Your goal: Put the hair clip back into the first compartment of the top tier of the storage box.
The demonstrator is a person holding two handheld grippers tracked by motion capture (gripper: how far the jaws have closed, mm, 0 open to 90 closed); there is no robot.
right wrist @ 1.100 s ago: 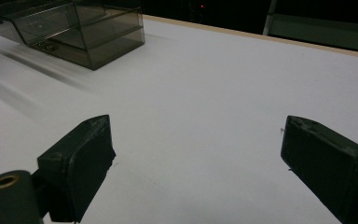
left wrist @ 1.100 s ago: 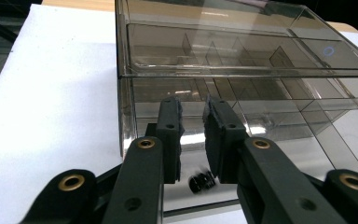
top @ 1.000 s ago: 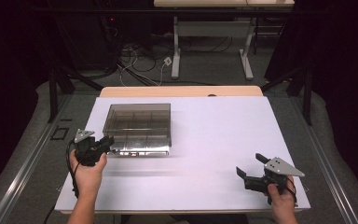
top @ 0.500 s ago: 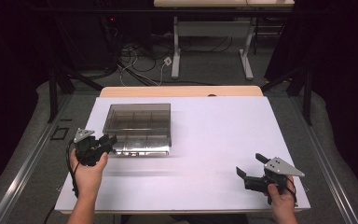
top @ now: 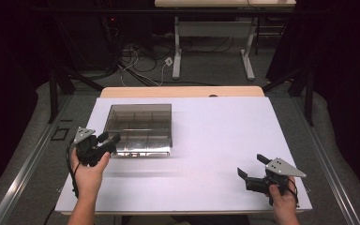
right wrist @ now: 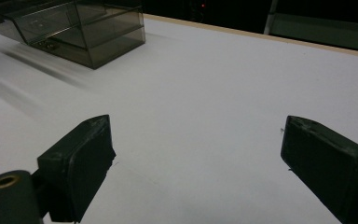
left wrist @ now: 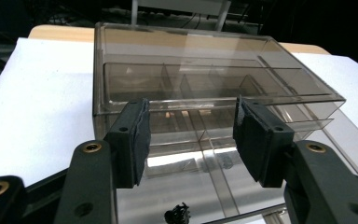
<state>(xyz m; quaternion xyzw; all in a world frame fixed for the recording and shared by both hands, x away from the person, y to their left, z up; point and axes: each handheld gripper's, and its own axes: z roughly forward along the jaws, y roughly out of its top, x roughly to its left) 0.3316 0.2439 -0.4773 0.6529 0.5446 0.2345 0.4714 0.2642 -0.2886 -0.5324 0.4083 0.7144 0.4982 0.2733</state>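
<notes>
The clear compartment box (top: 140,129) is sitting on the white table (top: 206,140); the left gripper (top: 108,140) is hovering at its near left corner, its 2 jaws having just been opening, half-wide, gripping nothing; the right gripper (top: 252,168) is resting wide and empty, well apart from the box.

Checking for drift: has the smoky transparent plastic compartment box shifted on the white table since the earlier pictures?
No. The box sits at the same spot against the table's wooden far edge.
</notes>
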